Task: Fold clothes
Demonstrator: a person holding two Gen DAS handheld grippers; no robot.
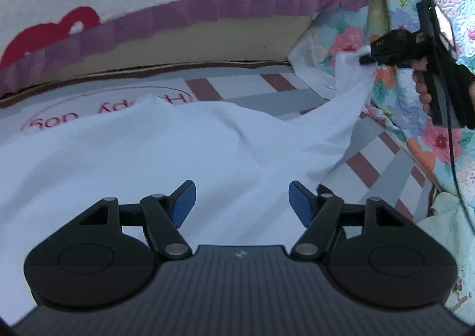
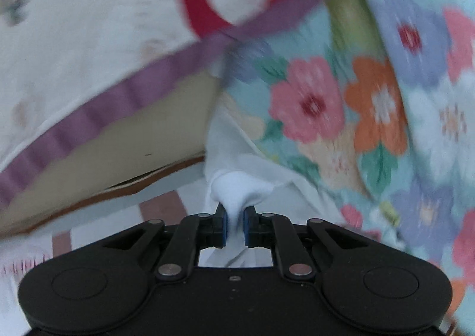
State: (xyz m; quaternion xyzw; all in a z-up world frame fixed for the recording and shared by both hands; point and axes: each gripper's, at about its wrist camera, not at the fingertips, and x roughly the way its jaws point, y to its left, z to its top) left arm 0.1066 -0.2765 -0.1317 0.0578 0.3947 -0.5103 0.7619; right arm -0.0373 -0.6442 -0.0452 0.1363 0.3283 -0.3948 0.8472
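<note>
A white garment (image 1: 154, 146) lies spread over a striped bed sheet, one corner pulled up and to the right. My left gripper (image 1: 242, 202) hovers open just above the cloth, blue pads apart with nothing between them. In the left wrist view my right gripper (image 1: 366, 60) appears at the upper right, held by a hand, pinching the raised corner. The right wrist view shows my right gripper (image 2: 235, 218) shut on a bunched fold of the white garment (image 2: 237, 187), which bulges out ahead of the fingertips.
A cream cartoon-print cushion with a purple band (image 1: 184, 12) runs along the back. A floral quilt (image 1: 415, 134) piles up on the right, close to the lifted corner. The striped sheet (image 1: 267, 92) shows beyond the garment. A pale green cloth (image 1: 445, 217) lies at the right edge.
</note>
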